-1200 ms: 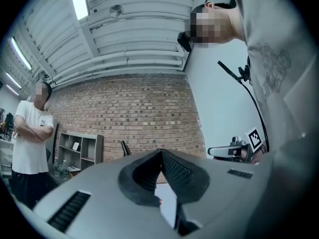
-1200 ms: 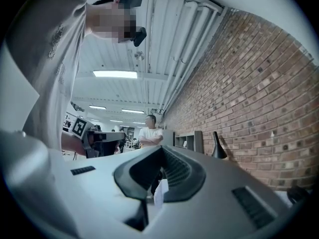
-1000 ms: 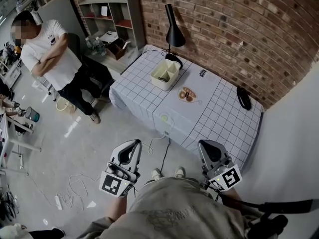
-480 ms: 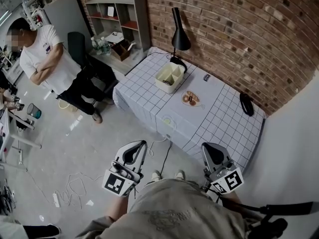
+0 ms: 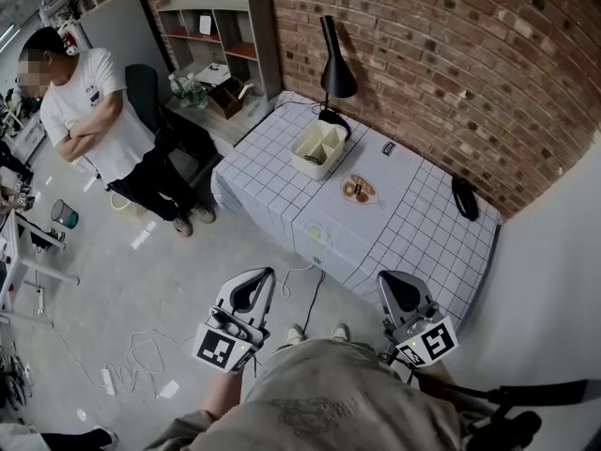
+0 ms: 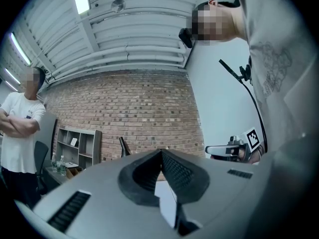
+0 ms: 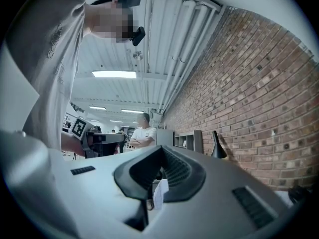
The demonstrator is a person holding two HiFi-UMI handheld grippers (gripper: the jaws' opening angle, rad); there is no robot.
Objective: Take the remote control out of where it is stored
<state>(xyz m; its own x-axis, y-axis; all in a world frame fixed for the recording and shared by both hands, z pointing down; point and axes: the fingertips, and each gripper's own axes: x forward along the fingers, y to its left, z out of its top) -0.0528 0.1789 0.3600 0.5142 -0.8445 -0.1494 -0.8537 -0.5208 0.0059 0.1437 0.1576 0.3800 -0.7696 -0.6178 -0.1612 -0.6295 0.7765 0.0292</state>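
Both pairs of tongs are closed and empty. In the left gripper view the left tongs [image 6: 161,152] show ribbed pads meeting at the tip with nothing between them, and the right tongs [image 7: 160,151] look the same in the right gripper view. The head view shows them held near the person's waist, pointing ahead and well apart from the counter.

Beyond them stands the counter [image 5: 423,238], draped in a white cloth with a grey grid. Near its far side sits a cream plastic organiser box [image 5: 300,163] with dividers. A dark item lies in one compartment. That is probably the remote control, though it is too small to tell for sure. A black desk lamp [image 5: 336,73] stands just beside the box, against the red brick wall [image 5: 451,64]. A small dish [image 5: 355,189] sits nearer the middle of the counter. A black oblong object [image 5: 463,197] lies at the right edge.

Several things could go wrong from here:
- **Wrong object:** the black oblong object could be mistaken for the remote.
- **Tongs not opened:** reaching into the box with the tongs closed would only push its contents.
- **Box shifting:** it looks light, so a one-sided pull might drag or tip it unless the other tongs steady it.
- **Lamp:** it stands close enough that an elbow or marker cube could knock it.
- **Floor:** loose white cables [image 5: 141,355] lie on the floor to the left.
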